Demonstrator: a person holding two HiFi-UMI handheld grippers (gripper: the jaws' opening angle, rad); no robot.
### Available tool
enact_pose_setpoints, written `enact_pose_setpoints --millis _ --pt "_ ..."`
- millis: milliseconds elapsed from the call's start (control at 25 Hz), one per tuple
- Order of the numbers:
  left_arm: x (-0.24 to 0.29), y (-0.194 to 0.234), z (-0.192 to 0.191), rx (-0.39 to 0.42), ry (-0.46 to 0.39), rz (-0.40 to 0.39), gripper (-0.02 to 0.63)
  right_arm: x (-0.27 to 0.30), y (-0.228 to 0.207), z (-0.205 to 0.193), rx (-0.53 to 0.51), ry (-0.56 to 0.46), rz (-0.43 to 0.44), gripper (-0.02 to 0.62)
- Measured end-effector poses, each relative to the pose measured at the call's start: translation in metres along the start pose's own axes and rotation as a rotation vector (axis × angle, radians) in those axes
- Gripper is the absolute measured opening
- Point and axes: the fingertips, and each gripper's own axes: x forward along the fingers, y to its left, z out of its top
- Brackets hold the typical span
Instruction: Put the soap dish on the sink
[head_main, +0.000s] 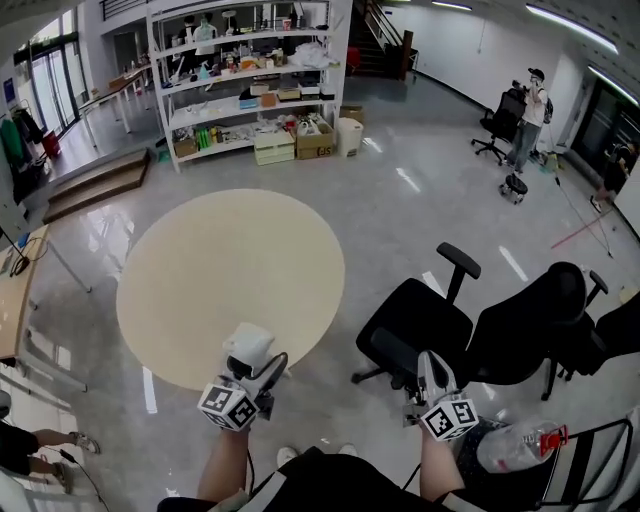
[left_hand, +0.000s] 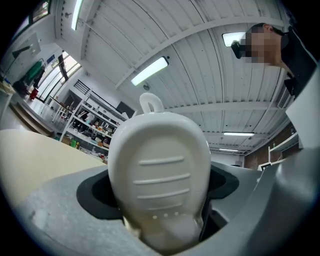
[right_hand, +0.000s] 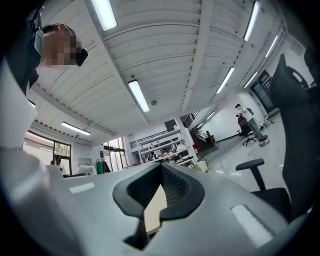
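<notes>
White plastic, oval: the soap dish stands on end between the fingers of the left gripper, which are closed on its lower part; in the left gripper view it fills the middle, showing three raised ribs, a row of small holes below them and a small loop at its top end. In the head view we see the same soap dish as a pale lump at the tip of the left gripper, low and left of centre, in line with the near rim of the round beige bench; we cannot tell whether it touches the bench top or hangs above it. The right gripper is held low on the right, well apart from the dish and just in front of a black office chair. In the right gripper view the fingers of the right gripper are drawn nearly together, with only a narrow slit between the dark pads and nothing gripped; a beige sliver shows through that slit. A second black chair stands beside the first. A clear bottle with a red cap lies at the lower right. White shelving loaded with small goods stands beyond the bench, and a person stands far off at the upper right
</notes>
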Motion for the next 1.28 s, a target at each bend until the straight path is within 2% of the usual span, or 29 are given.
enact_pose_setpoints --millis 120,240,400,600,720,880,1120,1280 --pt "0.02 -0.024 -0.008 -0.014 0.025 -0.076 0.48 -0.035 -0.007 0.02 -0.023 -0.04 -0.082 0.006" --pt "0.049 -0.062 -0.027 -0.037 0.063 -0.201 0.48 -0.097 -0.026 0.041 -0.06 -0.074 -0.224 0.006" --pt "0.085 -0.133 -0.041 -0.05 0.081 -0.385 0.48 -0.176 -0.044 0.066 -0.118 -0.121 -0.389 0.006" --pt "0.099 -0.215 -0.058 -0.04 0.122 -0.618 0.48 -0.262 -0.045 0.069 -0.168 -0.166 -0.596 0.006" --pt "0.1 -0.251 -0.067 -0.048 0.154 -0.72 0.48 -0.302 -0.035 0.068 -0.175 -0.194 -0.69 0.006" --pt "0.094 -0.285 -0.081 -0.059 0.189 -0.811 0.48 -0.343 -0.02 0.075 -0.171 -0.246 -0.786 0.006" --pt "0.087 -0.331 -0.096 -0.102 0.228 -0.88 0.48 -0.408 -0.012 0.088 -0.208 -0.312 -0.882 0.006" --pt "0.083 -0.372 -0.1 -0.097 0.232 -0.919 0.48 -0.455 -0.018 0.09 -0.206 -0.337 -0.929 0.006"
